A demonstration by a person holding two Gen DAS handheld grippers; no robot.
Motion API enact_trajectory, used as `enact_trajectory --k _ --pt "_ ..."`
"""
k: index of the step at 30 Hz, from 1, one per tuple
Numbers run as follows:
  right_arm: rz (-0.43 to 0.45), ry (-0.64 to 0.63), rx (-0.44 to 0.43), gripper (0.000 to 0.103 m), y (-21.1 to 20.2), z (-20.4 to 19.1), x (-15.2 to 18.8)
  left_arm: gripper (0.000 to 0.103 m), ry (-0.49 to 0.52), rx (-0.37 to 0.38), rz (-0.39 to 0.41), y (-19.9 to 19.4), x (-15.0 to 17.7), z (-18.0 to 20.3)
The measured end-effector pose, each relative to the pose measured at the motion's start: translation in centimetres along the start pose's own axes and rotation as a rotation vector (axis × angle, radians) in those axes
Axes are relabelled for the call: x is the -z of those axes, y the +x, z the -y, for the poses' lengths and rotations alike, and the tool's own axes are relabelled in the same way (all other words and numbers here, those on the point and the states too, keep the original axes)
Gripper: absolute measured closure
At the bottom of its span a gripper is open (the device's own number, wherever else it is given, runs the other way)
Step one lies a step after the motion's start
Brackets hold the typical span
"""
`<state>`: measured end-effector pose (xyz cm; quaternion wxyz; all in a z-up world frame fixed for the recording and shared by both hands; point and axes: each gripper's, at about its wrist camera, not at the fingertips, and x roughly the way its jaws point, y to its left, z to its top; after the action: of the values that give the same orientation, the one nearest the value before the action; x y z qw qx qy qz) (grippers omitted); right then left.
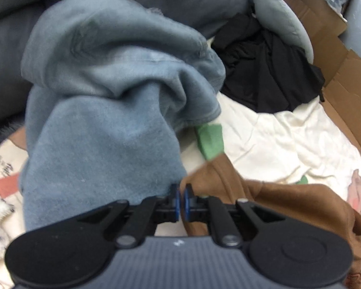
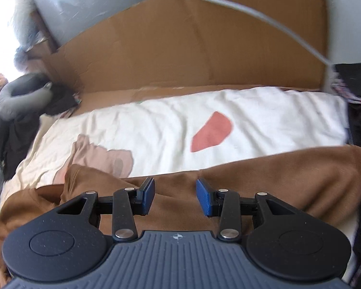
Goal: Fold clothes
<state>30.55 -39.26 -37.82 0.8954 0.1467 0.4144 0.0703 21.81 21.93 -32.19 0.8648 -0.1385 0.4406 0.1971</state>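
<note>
Hovering over the brown garment (image 2: 264,175), the right gripper (image 2: 175,196) is sitting half open, gripping nothing. Left gripper (image 1: 181,198) is nearly closed, apparently empty, blue garment (image 1: 103,110) bunching just ahead-left.

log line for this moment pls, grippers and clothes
left gripper: nearly shut, nothing visibly pinched | right gripper: open over brown garment | blue-grey garment: bunched, unfolded | white sheet: underneath
</note>
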Motion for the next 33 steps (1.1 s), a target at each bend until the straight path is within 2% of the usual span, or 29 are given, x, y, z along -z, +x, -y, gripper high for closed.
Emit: enact_trajectory --k 1,2,4,5,7,8,9,15,18,21,26,33 --pt "-0.018 -0.009 0.003 0.058 0.4 0.1 -0.1 0.08 0.002 -0.009 0.03 -0.4 -0.2 0.1" --pt "-0.037 -0.008 0.005 0.058 0.7 0.2 -0.1 0.059 0.005 -0.01 0.06 -0.8 -0.4 0.2" --pt "-0.072 -0.004 -0.01 0.058 1.1 0.5 0.2 0.046 0.036 0.012 0.088 -1.2 -0.7 0.9" --pt "-0.089 -0.007 -0.019 0.058 1.2 0.5 0.4 0.047 0.061 0.023 0.088 -1.2 -0.8 1.4" --pt "-0.123 -0.049 -0.008 0.067 1.4 0.1 1.2 0.047 0.108 0.047 0.087 -1.1 -0.8 2.6" --pt "-0.143 -0.077 0.008 0.083 1.5 -0.1 1.6 0.047 0.126 0.065 0.086 -1.0 -0.7 3.2" --pt "-0.159 -0.098 0.019 0.085 1.5 -0.3 1.9 0.047 0.143 0.082 0.086 -0.8 -0.7 3.8" --pt "-0.231 -0.142 0.014 0.09 1.3 -0.7 3.4 0.047 0.262 0.191 0.062 1.0 -0.8 8.0" --pt "-0.253 -0.134 0.024 0.089 1.0 -0.4 3.9 0.047 0.323 0.249 0.031 2.2 -0.7 10.3" --pt "-0.263 -0.118 0.04 0.093 0.6 0.0 4.5 0.047 0.373 0.292 0.021 2.9 -0.3 12.4" --pt "-0.279 -0.109 0.047 0.096 0.0 0.3 5.4 0.047 0.427 0.34 0.011 3.6 0.8 15.1" --pt "-0.325 -0.114 0.035 0.096 -0.8 0.1 6.6 0.047 0.55 0.405 -0.01 4.1 2.8 17.9"
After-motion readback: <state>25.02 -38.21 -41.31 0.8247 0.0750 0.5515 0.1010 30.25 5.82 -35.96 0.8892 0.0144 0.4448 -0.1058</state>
